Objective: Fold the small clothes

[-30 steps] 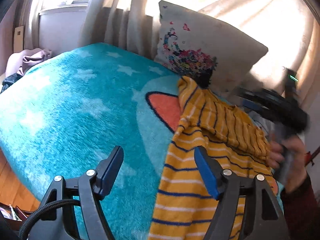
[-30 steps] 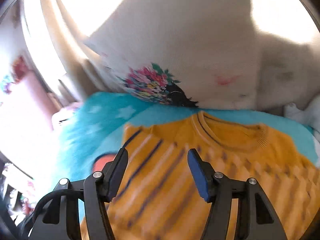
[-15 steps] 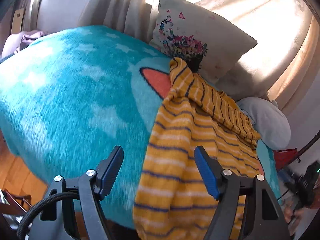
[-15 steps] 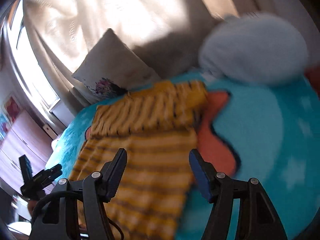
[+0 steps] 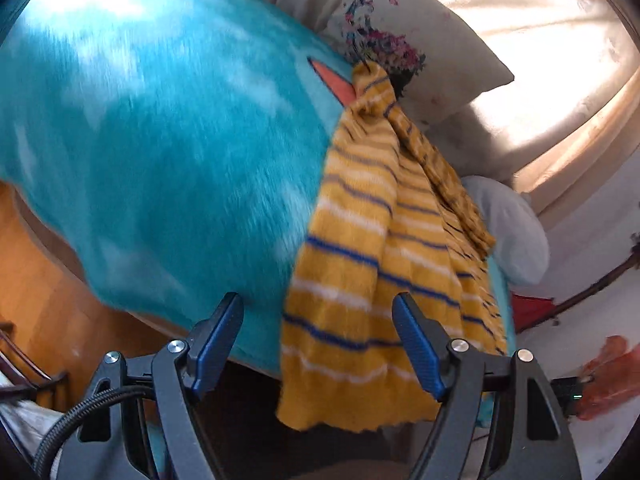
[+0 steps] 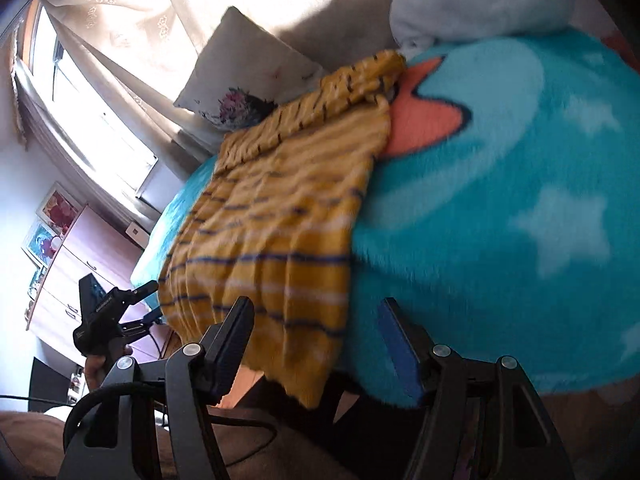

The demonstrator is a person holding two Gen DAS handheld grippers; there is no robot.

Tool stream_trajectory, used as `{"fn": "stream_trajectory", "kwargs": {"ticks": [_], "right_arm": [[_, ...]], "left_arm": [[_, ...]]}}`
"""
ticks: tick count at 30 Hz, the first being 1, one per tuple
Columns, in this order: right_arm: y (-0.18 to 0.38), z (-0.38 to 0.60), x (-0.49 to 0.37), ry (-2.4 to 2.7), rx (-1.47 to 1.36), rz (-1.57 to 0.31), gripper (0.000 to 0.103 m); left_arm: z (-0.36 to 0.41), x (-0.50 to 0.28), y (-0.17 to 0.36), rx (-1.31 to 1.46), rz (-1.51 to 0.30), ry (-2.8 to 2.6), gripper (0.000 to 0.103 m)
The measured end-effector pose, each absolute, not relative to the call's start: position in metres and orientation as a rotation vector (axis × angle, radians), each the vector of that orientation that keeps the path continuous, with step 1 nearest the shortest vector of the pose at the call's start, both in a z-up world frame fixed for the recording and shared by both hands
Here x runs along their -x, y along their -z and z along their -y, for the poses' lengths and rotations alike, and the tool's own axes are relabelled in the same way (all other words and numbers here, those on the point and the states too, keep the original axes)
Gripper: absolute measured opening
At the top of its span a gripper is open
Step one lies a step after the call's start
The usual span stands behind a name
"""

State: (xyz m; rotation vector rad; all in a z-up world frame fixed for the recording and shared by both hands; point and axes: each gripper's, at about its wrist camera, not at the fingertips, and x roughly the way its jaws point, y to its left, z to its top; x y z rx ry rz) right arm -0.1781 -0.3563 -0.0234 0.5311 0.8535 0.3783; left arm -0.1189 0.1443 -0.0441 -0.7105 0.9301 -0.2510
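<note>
A yellow sweater with blue and white stripes (image 5: 372, 248) lies on a turquoise star blanket (image 5: 168, 152), its hem hanging over the bed's near edge. It also shows in the right wrist view (image 6: 280, 216). My left gripper (image 5: 318, 344) is open and empty, its jaws either side of the hanging hem, short of it. My right gripper (image 6: 316, 340) is open and empty at the bed edge beside the hem's right corner. The left gripper (image 6: 132, 312) shows there too, at the sweater's left.
A white floral pillow (image 5: 416, 36) leans on curtains at the bed's head. A pale blue cushion (image 5: 508, 228) lies beside the sweater's far end. Wooden floor (image 5: 36, 264) lies below the bed edge. A dresser (image 6: 76, 264) stands by the wall.
Both grippers have drawn back and down from the sweater's top to the bed's near edge. The right gripper left the collar area. Both stayed open.
</note>
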Motion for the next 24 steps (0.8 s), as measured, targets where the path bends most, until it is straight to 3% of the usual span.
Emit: {"fn": "stream_trajectory", "kwargs": {"ticks": [11,13,14,15,16,17,18,20,24], "right_arm": [[0.049,0.33,0.172,-0.495,-0.58,-0.878,0.071],[0.051,0.322,0.17,-0.498,-0.553,-0.892,0.071],[0.053,0.317,0.169,-0.502,-0.545,-0.901,0.071],[0.055,0.314,0.168,-0.502,-0.54,-0.907,0.069],[0.057,0.311,0.166,-0.497,-0.536,-0.918,0.055],[0.058,0.31,0.166,-0.502,-0.536,-0.926,0.031],[0.058,0.31,0.167,-0.507,-0.539,-0.932,0.02],[0.056,0.312,0.168,-0.523,-0.568,-0.932,0.013],[0.037,0.314,0.178,-0.568,-0.584,-0.889,0.01]], "left_arm": [[-0.097,0.125,0.053,0.663,-0.935,0.49,0.077],[-0.093,0.123,0.053,0.631,-0.966,0.469,0.048],[-0.094,0.123,0.054,0.616,-0.997,0.443,0.024],[-0.096,0.123,0.054,0.615,-1.014,0.424,0.016],[-0.099,0.125,0.054,0.639,-1.016,0.43,0.014],[-0.103,0.127,0.051,0.66,-1.007,0.433,0.011],[-0.104,0.129,0.045,0.66,-0.995,0.432,0.01],[-0.106,0.134,0.033,0.64,-0.968,0.441,0.009],[-0.1,0.147,-0.003,0.572,-0.892,0.475,0.009]]}}
